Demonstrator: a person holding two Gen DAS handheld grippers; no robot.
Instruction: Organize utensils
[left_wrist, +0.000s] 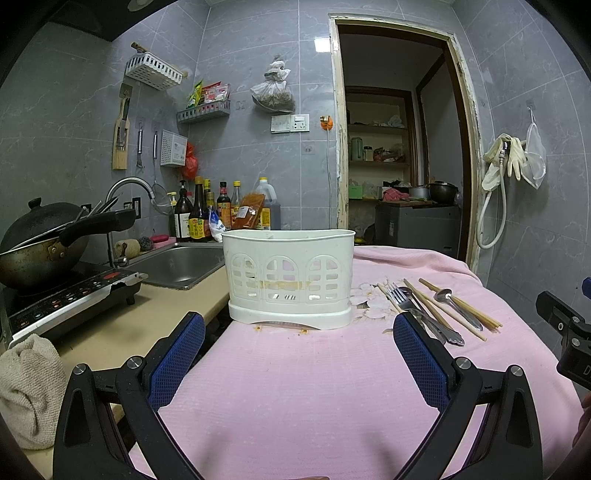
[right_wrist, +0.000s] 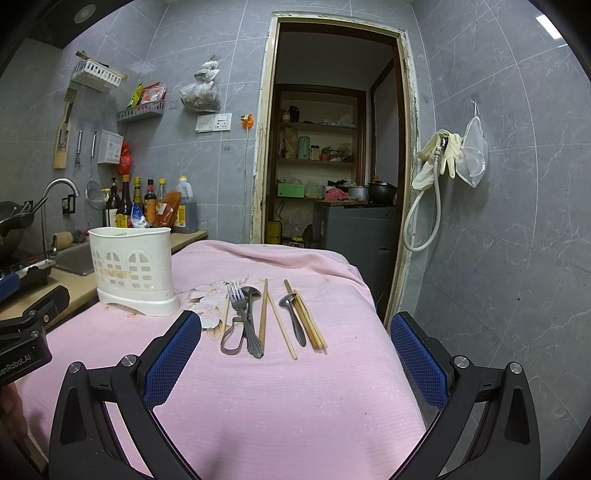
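Observation:
A white plastic utensil holder (left_wrist: 290, 277) (right_wrist: 133, 271) stands on the pink cloth (left_wrist: 295, 387) (right_wrist: 295, 387). To its right lie a fork (right_wrist: 242, 317), two spoons (right_wrist: 293, 317) and several wooden chopsticks (right_wrist: 308, 321) in a loose row; in the left wrist view the same utensils (left_wrist: 428, 310) sit right of the holder. My left gripper (left_wrist: 299, 328) hangs open just in front of the holder, with nothing between its blue pads. Short of the utensils, my right gripper (right_wrist: 295, 328) is open and holds nothing.
Left of the cloth are a sink (left_wrist: 177, 264), an induction cooker (left_wrist: 70, 299) with a wok (left_wrist: 40, 251), sauce bottles (left_wrist: 221, 210) and a rag (left_wrist: 26, 387). A doorway (right_wrist: 332, 147) opens behind. The cloth drops off at the right edge.

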